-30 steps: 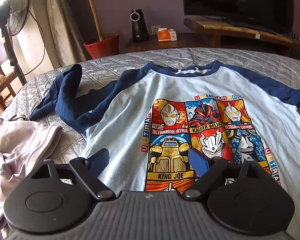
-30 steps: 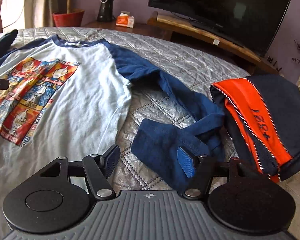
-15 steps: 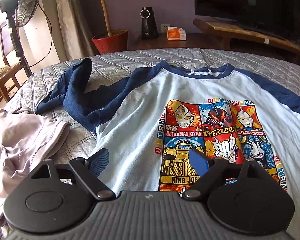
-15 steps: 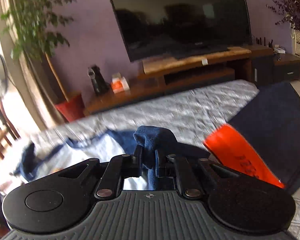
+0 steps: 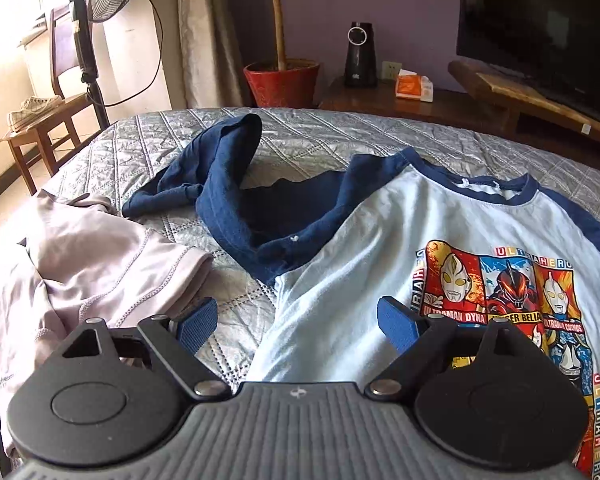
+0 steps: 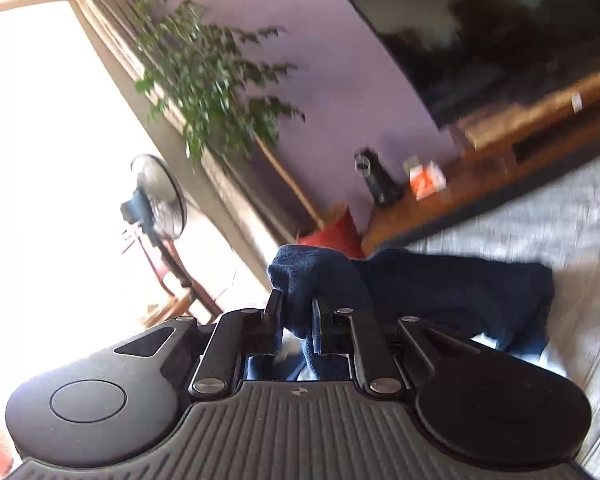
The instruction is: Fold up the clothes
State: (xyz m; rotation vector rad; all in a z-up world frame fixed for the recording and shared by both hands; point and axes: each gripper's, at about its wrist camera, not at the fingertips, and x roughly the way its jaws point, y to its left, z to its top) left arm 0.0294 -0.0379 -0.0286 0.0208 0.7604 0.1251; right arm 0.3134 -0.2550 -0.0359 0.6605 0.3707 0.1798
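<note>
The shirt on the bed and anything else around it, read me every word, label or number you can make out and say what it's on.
"ULTRAHERO": top border of the print on the light blue shirt.
"ULTRAHERO": right border, reading downward.
"ULTRAMAN DYNA": caption under the first panel.
"...SER BELIA": second caption, start hidden by the left claw.
"ULTRAMAN COSMOS": third caption.
Orange packet on the wooden stand: print too small to read.
Right wrist view: too blurred, nothing legible.

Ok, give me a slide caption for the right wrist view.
Right gripper clamped on the shirt's navy sleeve, lifted above the grey quilt.
</note>
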